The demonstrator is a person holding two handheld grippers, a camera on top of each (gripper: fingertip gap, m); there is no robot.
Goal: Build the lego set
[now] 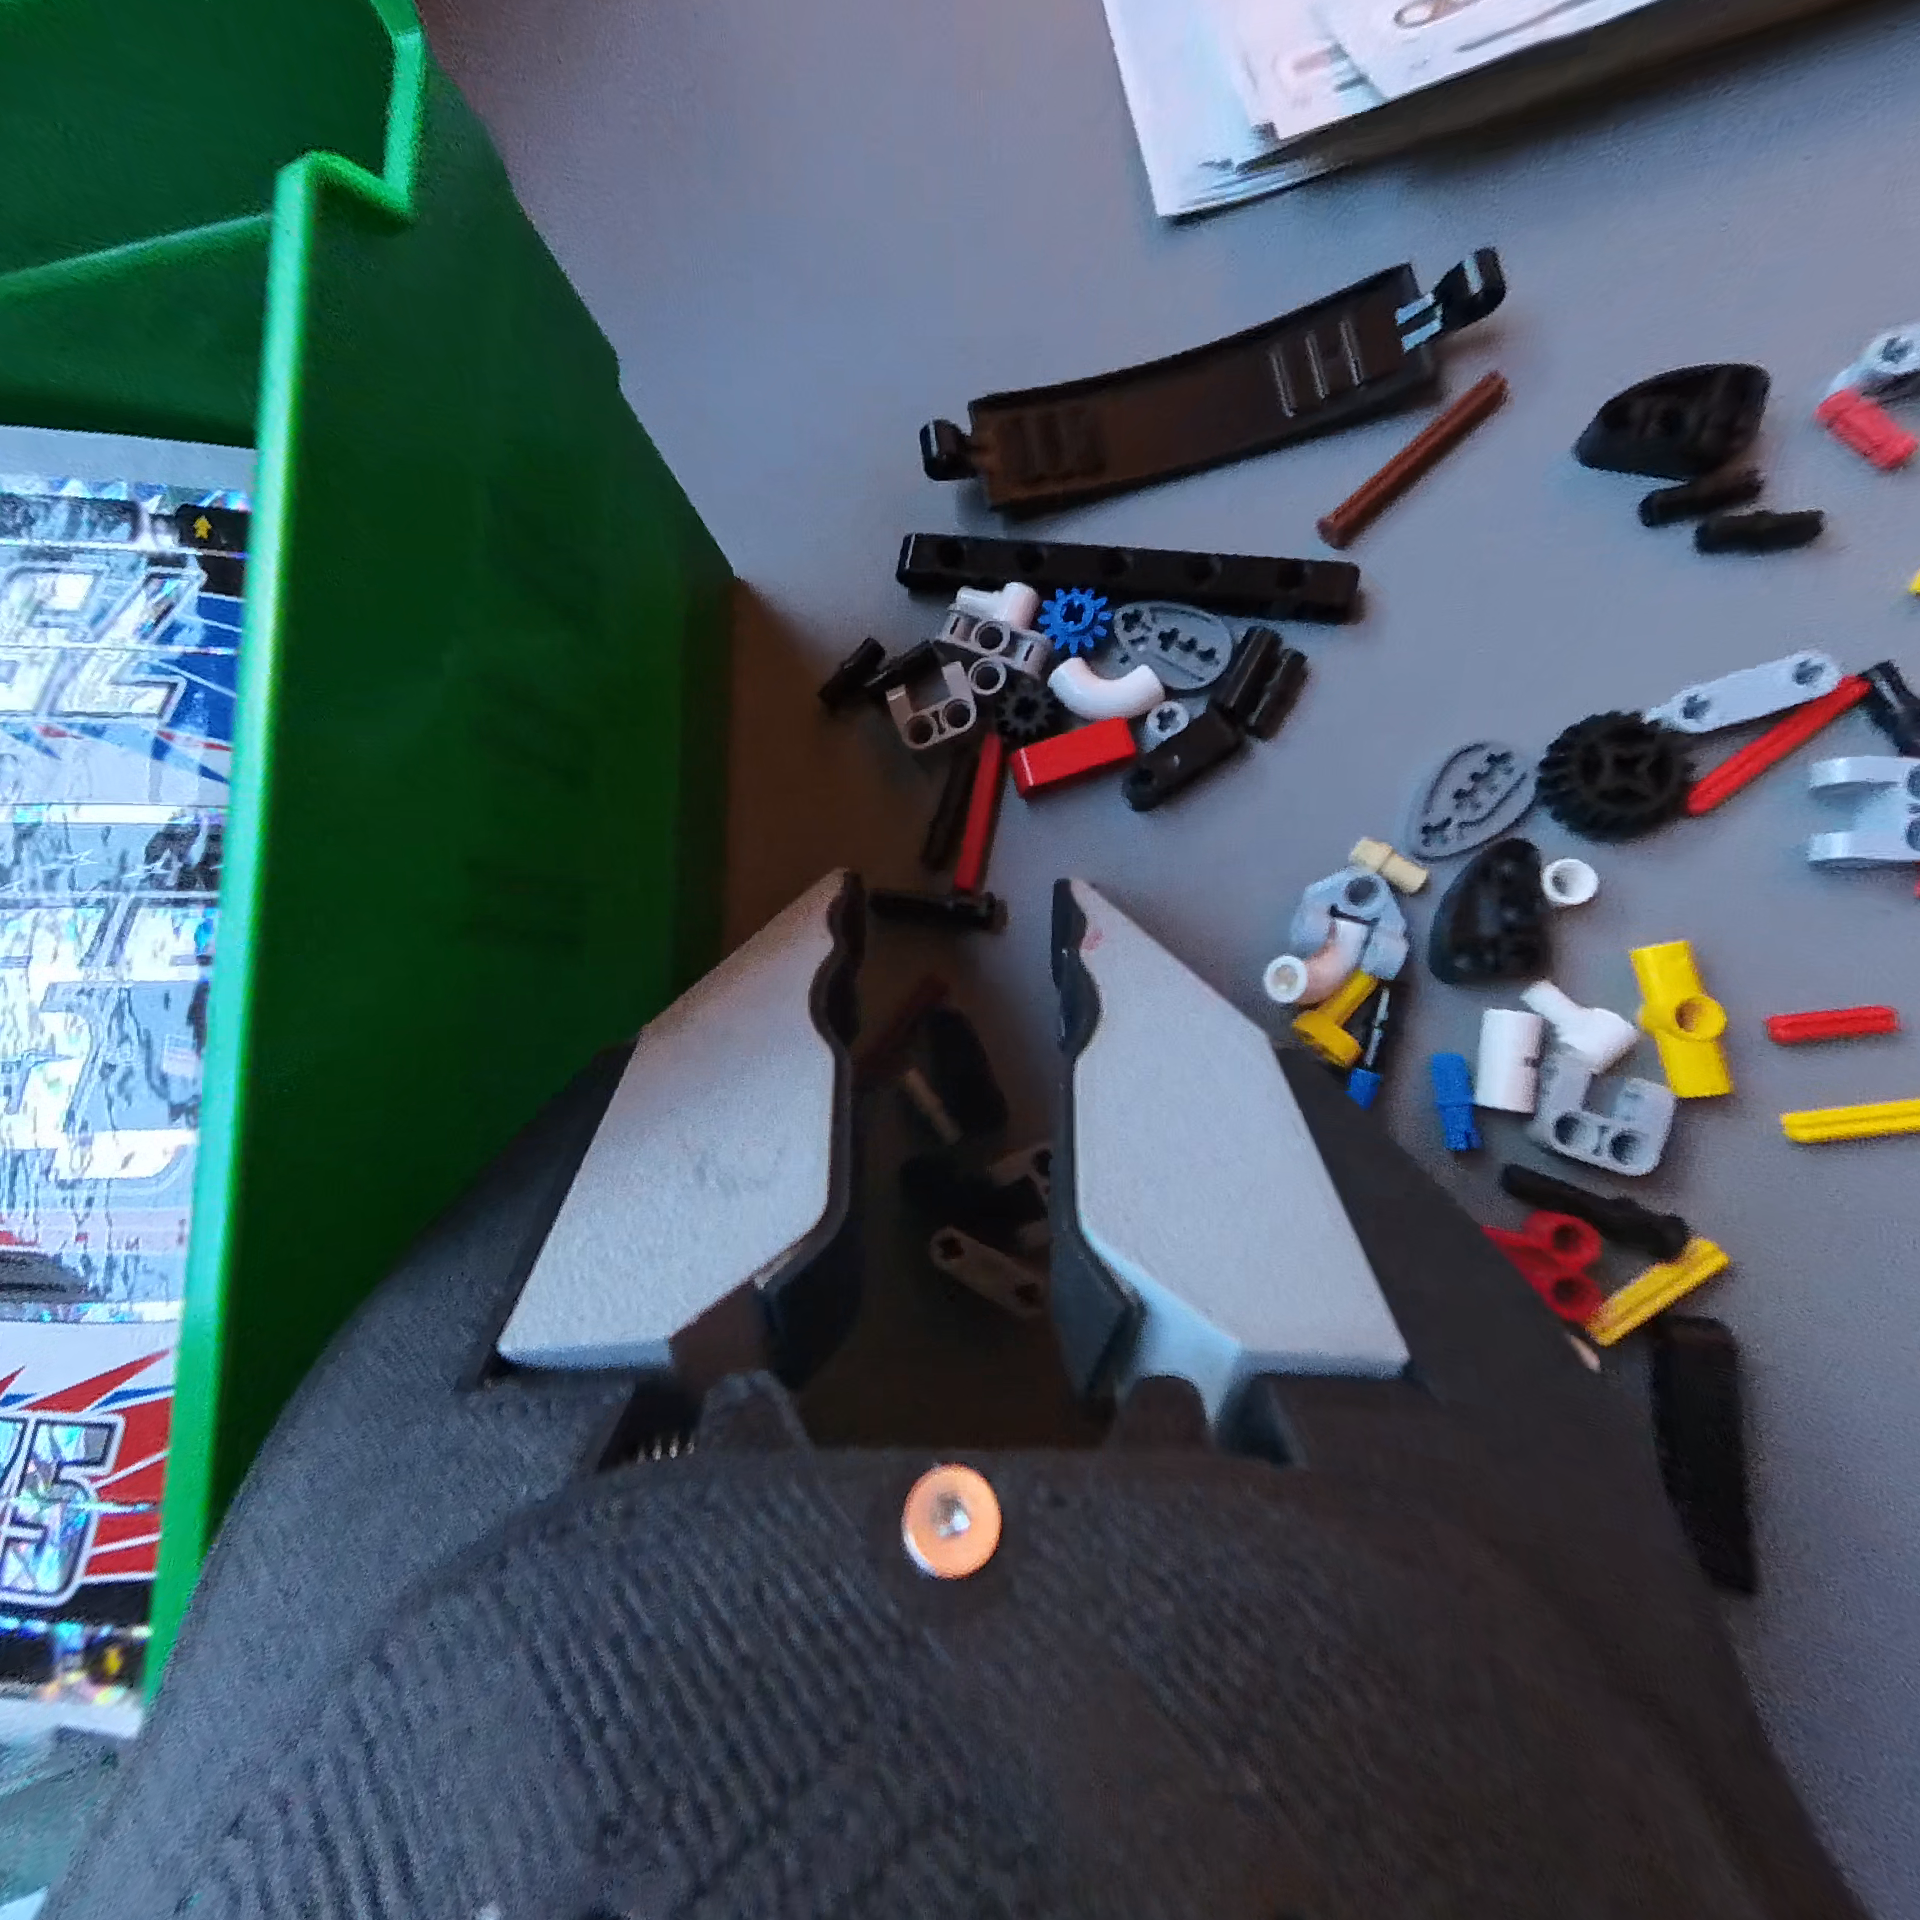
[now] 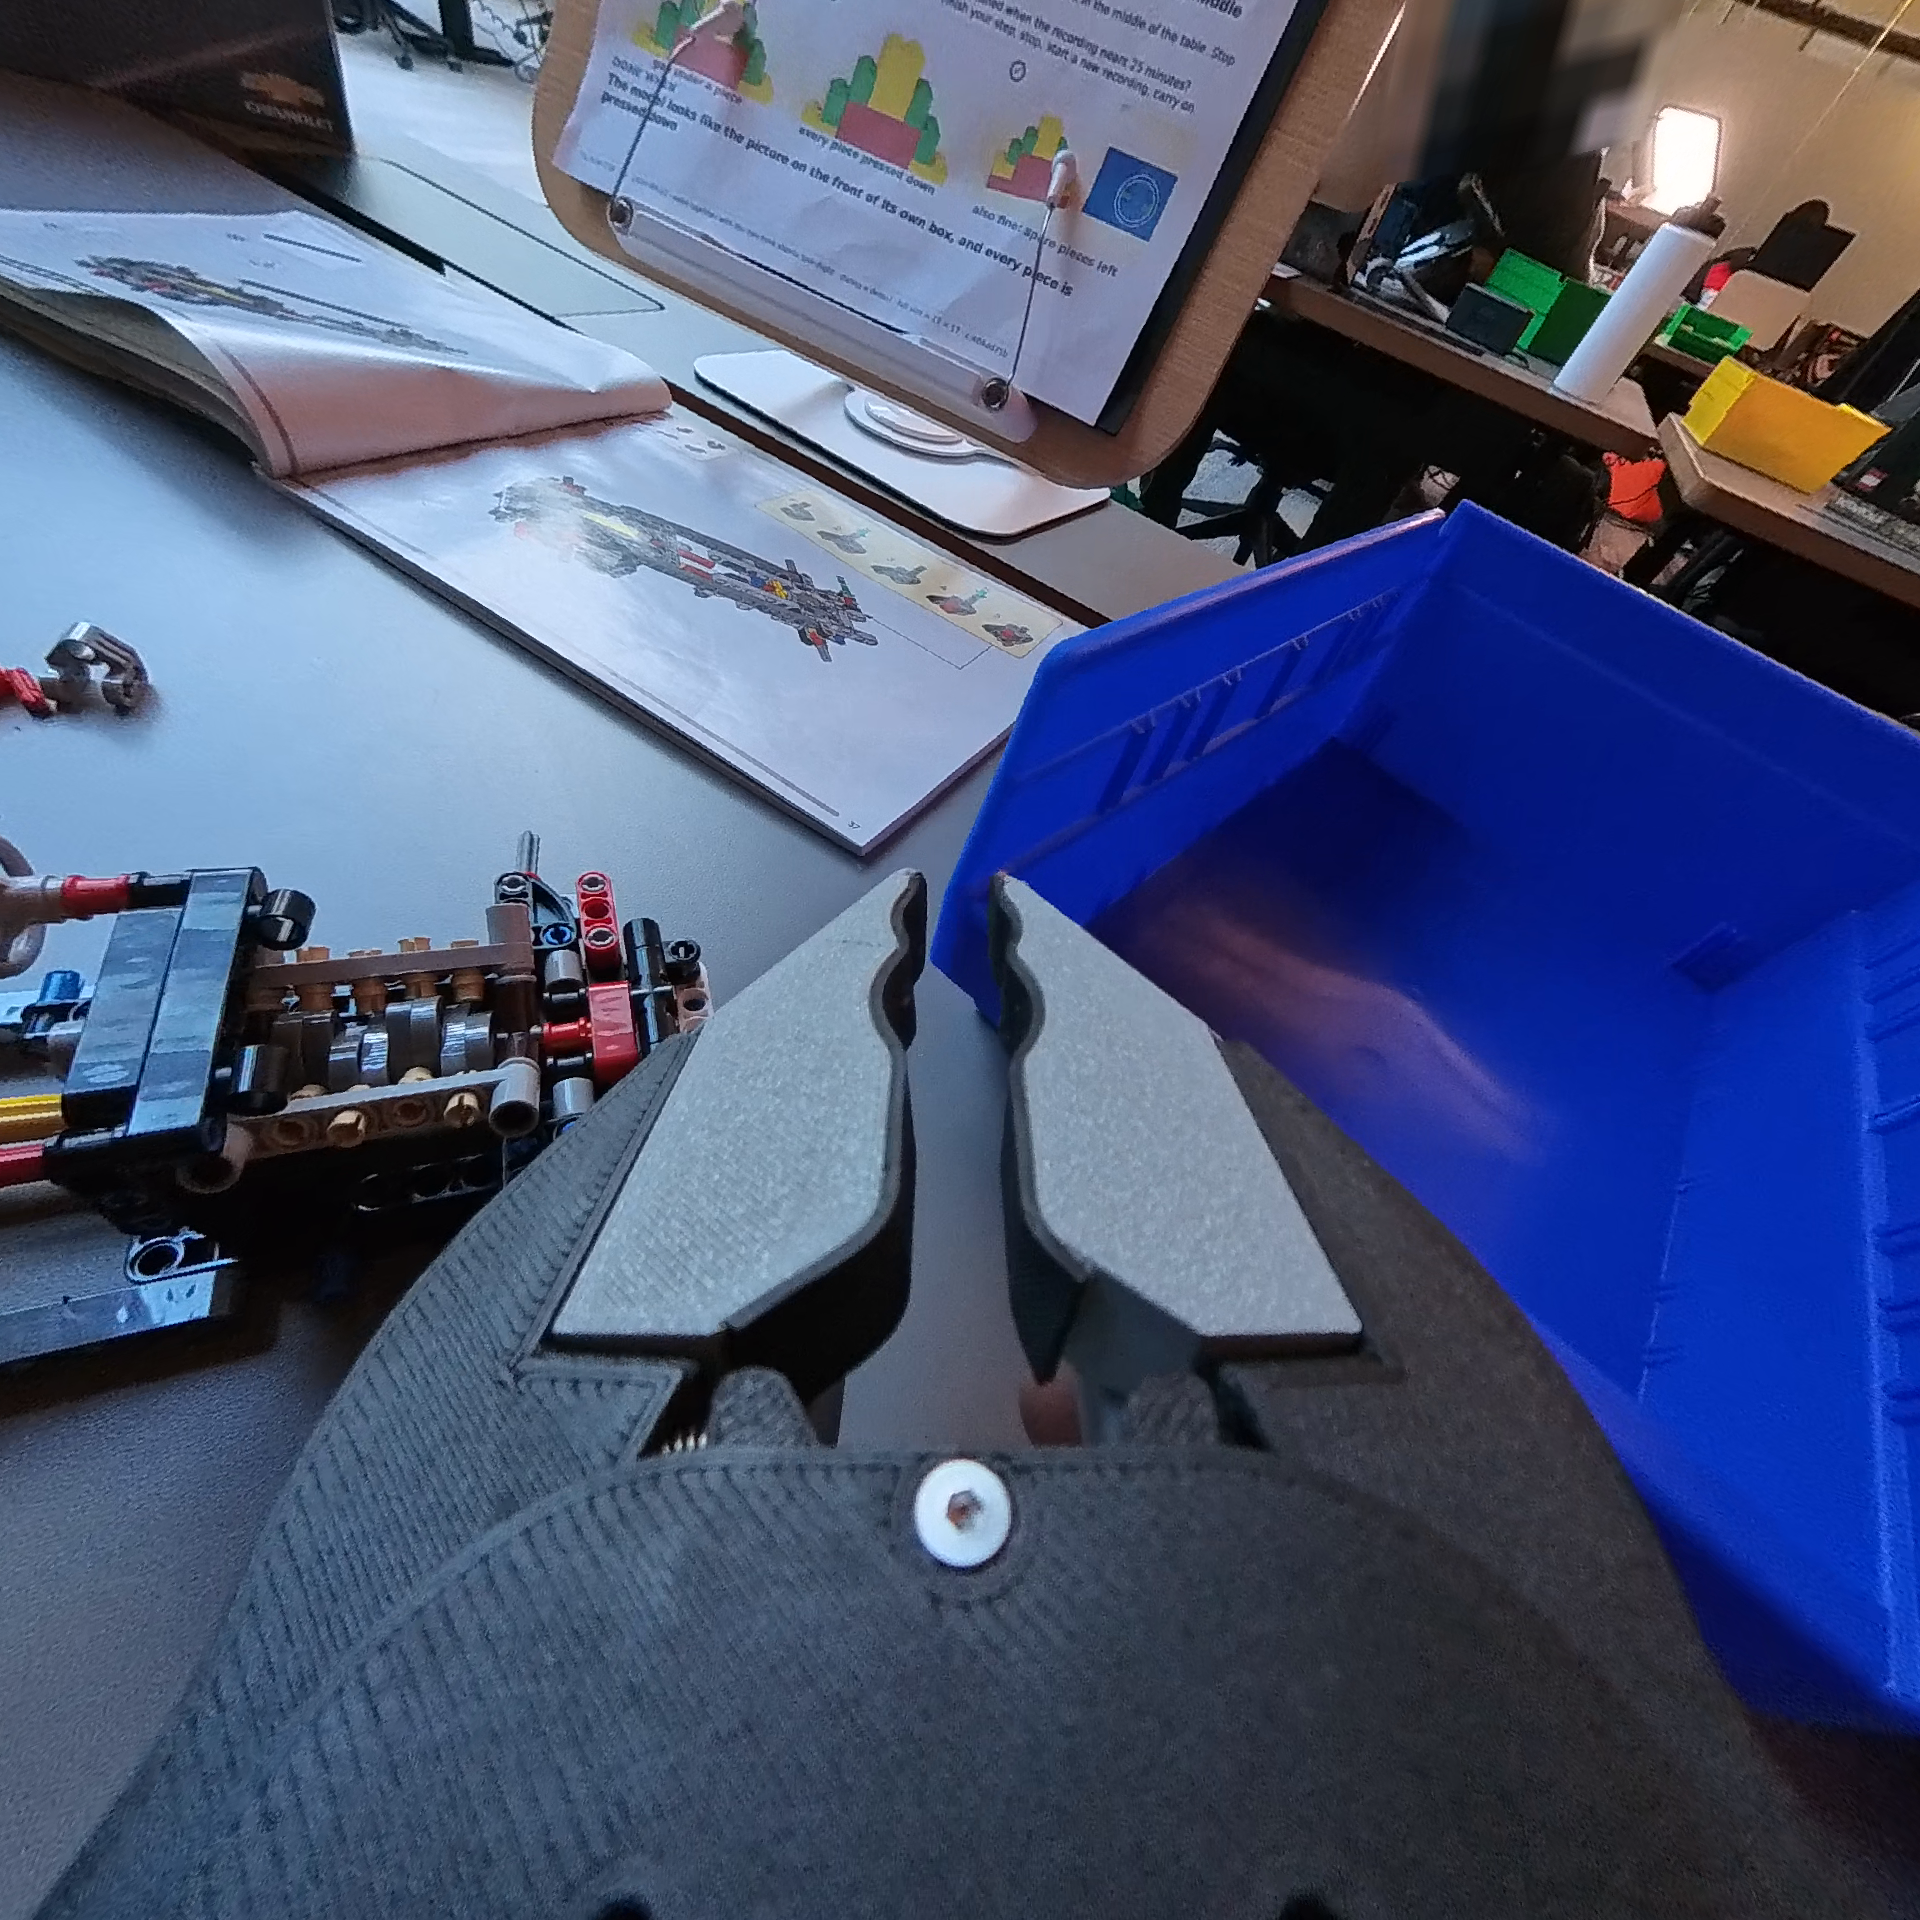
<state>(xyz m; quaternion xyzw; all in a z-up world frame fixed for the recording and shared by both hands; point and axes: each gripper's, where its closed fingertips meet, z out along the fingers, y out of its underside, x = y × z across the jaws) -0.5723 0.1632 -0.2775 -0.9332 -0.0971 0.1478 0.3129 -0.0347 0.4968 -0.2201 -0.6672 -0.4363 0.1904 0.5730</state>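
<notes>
My left gripper (image 1: 958, 902) is open and hovers low over the grey table (image 1: 831, 260), beside a green bin (image 1: 343, 623). A short black pin (image 1: 935, 910) lies on the table just past its fingertips, untouched. A red axle (image 1: 980, 816) and a small heap of black, grey, white and blue parts (image 1: 1070, 675) lie just beyond. More small dark parts show on the table between the fingers. My right gripper (image 2: 956, 894) has its jaws a narrow gap apart with only table showing between them. Its tips sit at the near corner of a blue bin (image 2: 1507, 935).
A shiny sticker sheet (image 1: 94, 935) lies in the green bin. Loose parts (image 1: 1558, 1039) spread to the right. A partly built model (image 2: 343, 1029) sits left of my right gripper. An open booklet (image 2: 675, 582) and a stand holding a printed sheet (image 2: 914, 208) lie behind. My right fingertips sit around 65 cm from my left ones.
</notes>
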